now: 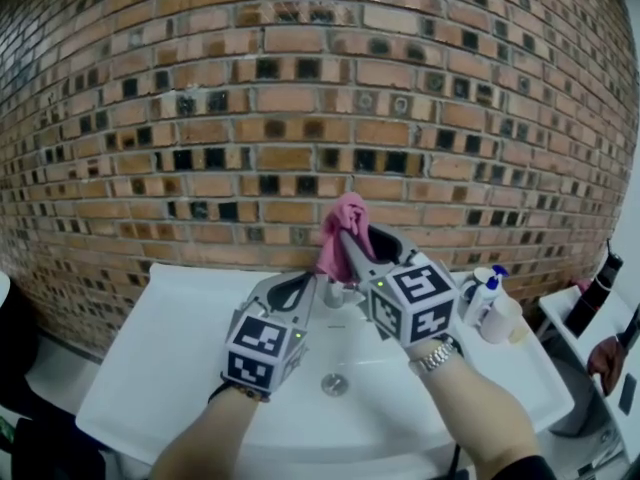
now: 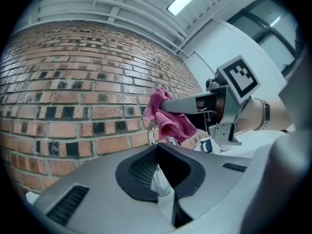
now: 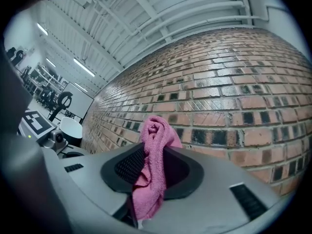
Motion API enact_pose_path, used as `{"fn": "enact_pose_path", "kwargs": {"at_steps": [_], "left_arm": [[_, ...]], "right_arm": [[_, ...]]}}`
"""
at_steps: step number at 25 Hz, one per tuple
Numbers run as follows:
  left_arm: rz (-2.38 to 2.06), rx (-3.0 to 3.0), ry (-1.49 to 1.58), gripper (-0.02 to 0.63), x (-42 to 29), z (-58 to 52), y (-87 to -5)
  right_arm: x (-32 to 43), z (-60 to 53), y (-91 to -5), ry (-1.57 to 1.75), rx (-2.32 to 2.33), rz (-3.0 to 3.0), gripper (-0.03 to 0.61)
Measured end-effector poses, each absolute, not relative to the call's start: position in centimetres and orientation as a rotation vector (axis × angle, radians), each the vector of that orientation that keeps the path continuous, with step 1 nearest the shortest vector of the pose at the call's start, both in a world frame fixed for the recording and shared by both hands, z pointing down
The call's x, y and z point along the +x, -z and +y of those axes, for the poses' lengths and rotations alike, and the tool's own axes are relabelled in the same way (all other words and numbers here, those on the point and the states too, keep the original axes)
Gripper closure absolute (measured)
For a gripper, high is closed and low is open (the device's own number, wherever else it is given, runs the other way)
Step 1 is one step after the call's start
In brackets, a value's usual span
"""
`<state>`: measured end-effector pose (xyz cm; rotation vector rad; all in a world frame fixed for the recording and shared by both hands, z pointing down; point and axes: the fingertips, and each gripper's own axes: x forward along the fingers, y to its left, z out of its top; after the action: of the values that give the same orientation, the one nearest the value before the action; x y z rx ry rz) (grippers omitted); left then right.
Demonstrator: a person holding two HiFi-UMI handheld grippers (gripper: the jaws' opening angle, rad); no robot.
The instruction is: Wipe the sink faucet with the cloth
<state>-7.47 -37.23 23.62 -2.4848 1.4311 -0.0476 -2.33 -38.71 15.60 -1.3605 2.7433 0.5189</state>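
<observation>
A pink cloth [image 1: 345, 230] is bunched between the jaws of my right gripper [image 1: 352, 238], which is shut on it and holds it up in front of the brick wall, just above the chrome faucet [image 1: 335, 293]. In the right gripper view the cloth [image 3: 152, 155] fills the gap of the gripper [image 3: 152, 174] and hangs down through it. My left gripper [image 1: 308, 284] is shut and empty, its tip close to the left of the faucet. The left gripper view shows the faucet [image 2: 152, 130] just past the gripper [image 2: 159, 175], with the cloth [image 2: 168, 117] over it.
The white sink [image 1: 180, 368] has a drain [image 1: 334, 384] in the middle of its basin. A small bottle with a blue top [image 1: 485, 293] and a white cup [image 1: 502, 320] stand on its right rim. A dark bottle [image 1: 598, 293] stands on a shelf further right.
</observation>
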Motion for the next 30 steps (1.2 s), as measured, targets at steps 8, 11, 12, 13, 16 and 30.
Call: {"fn": "enact_pose_path", "kwargs": {"at_steps": [8,11,12,13,16,30], "left_arm": [[1.441,-2.493,0.056,0.609,-8.0,-37.5,-24.2],[1.447,-2.495,0.064,0.609,-8.3,-37.5,-24.4],[1.448,-2.497,0.066,0.609,-8.4,-37.6,-24.5],[1.448,-2.499,0.068,0.609,-8.5,-37.6,-24.6],[1.446,-2.502,0.069,0.609,-8.6,-37.6,-24.7],[1.458,-2.504,0.084,0.609,-9.0,-37.6,-25.1]], "right_arm": [[-1.7,-40.2,-15.0,-0.456,-1.365,2.726,0.468],[-1.7,-40.8,-14.8,-0.439,-1.373,2.723,0.468],[-1.6,-41.0,-14.8,-0.432,-1.375,2.721,0.468],[-1.6,-41.3,-14.7,-0.424,-1.378,2.718,0.468],[-1.5,-41.9,-14.5,-0.404,-1.388,2.71,0.469],[-0.6,-44.8,-14.6,-0.355,-1.436,2.694,0.474]]}}
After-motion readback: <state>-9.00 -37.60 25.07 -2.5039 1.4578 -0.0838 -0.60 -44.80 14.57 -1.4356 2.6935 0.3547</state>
